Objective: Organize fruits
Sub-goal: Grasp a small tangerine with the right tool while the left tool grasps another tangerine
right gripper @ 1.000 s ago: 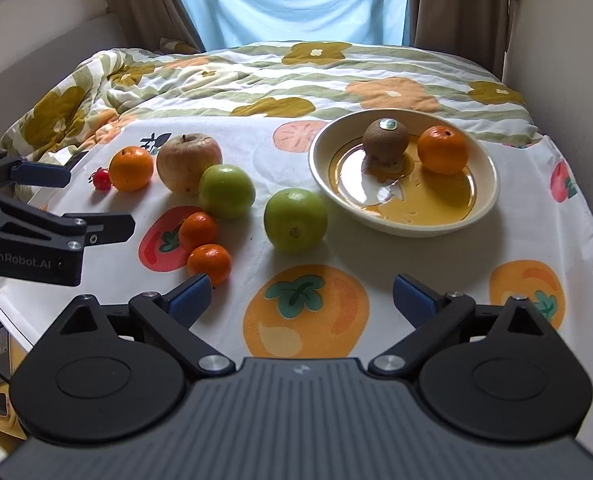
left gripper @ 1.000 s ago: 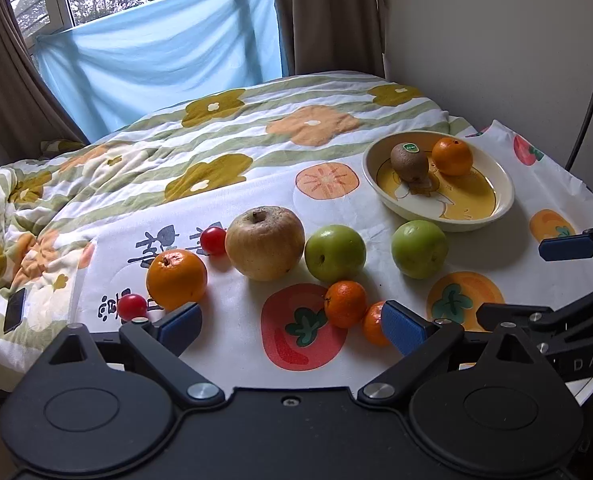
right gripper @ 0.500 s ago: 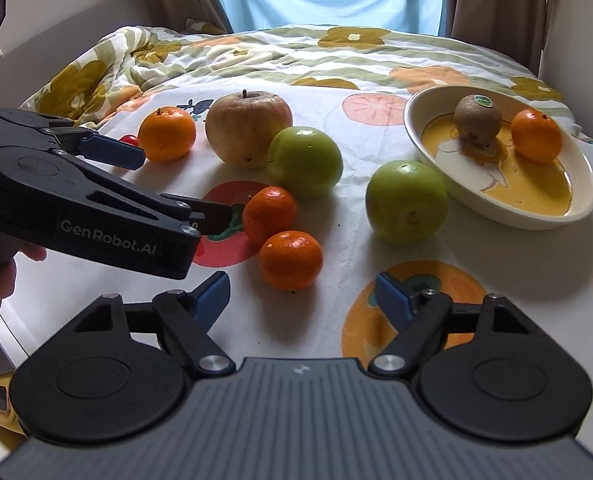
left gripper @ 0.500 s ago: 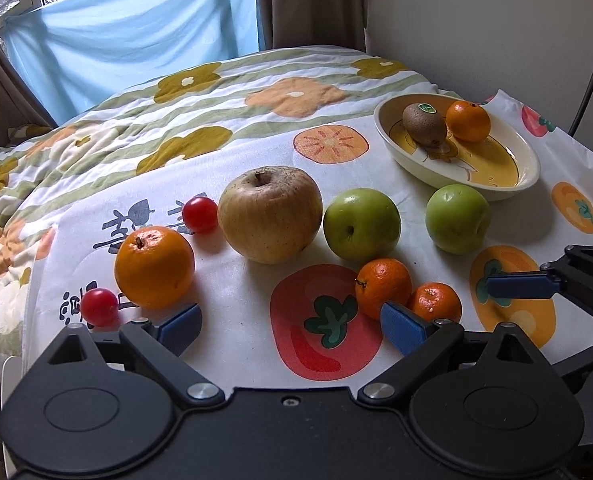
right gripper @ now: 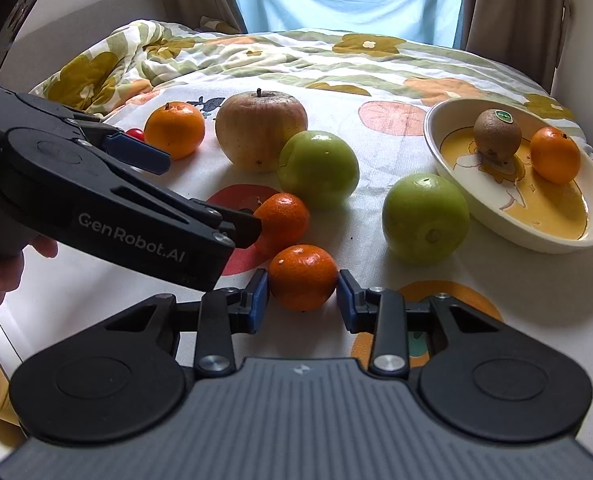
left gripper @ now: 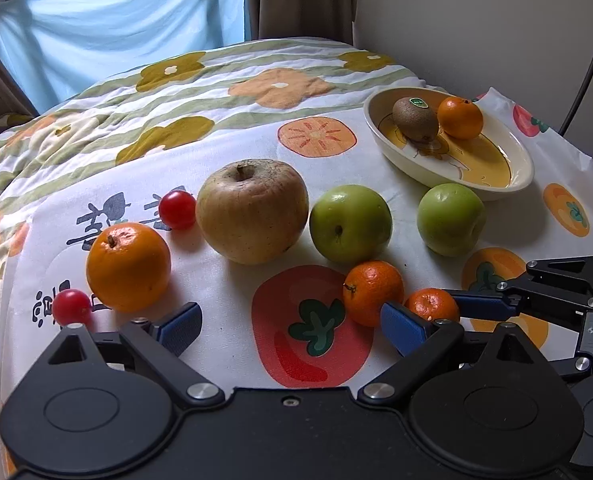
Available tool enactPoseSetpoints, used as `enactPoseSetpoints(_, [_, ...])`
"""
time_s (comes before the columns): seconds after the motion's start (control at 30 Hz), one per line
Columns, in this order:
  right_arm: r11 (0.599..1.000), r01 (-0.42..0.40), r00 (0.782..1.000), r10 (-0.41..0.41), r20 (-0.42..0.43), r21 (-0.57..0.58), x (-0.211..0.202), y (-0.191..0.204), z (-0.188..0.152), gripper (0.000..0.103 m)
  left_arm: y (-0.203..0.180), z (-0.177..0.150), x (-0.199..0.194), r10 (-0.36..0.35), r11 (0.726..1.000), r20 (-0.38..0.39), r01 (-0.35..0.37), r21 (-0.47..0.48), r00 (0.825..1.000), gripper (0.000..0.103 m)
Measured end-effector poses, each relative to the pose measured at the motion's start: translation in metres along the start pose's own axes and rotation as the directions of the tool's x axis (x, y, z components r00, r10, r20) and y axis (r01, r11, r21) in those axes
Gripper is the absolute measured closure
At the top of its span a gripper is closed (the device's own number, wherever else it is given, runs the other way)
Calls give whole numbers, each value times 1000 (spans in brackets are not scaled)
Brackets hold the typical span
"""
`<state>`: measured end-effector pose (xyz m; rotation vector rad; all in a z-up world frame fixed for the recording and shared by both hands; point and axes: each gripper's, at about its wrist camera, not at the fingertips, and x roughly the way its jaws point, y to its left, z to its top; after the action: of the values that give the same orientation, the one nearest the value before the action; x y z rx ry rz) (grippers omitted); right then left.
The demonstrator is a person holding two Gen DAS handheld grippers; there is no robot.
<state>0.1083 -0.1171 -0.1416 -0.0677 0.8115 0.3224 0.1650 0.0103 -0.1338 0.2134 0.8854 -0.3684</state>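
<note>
Fruit lies on a printed cloth. My right gripper has its blue pads on both sides of a small mandarin, closing on it; the mandarin still rests on the cloth. It also shows in the left wrist view. A second mandarin lies just behind. My left gripper is open and empty, low over the cloth near an orange. A large russet apple and two green apples lie further back. A yellow bowl holds a kiwi and an orange.
Two cherry tomatoes lie by the orange at the left. A flowered quilt covers the bed behind. A wall stands at the right, curtains and a window at the back.
Both grippers have moved forward and lower toward the fruit. My right gripper's jaws have narrowed from wide open onto the near mandarin. The left gripper stays open.
</note>
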Motion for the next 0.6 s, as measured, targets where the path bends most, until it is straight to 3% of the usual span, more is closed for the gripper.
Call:
enactPoseSetpoints(0.37, [1000, 19, 1000, -20, -10, -8, -8, -10, -6, 52, -12, 5, 11, -42, 999, -4, 42, -4, 999, 8])
enactPoseSetpoints(0.6, [999, 37, 999, -37, -15, 6, -15, -22, -10, 52, -23, 9, 19, -85, 996, -19, 85, -15, 996, 26])
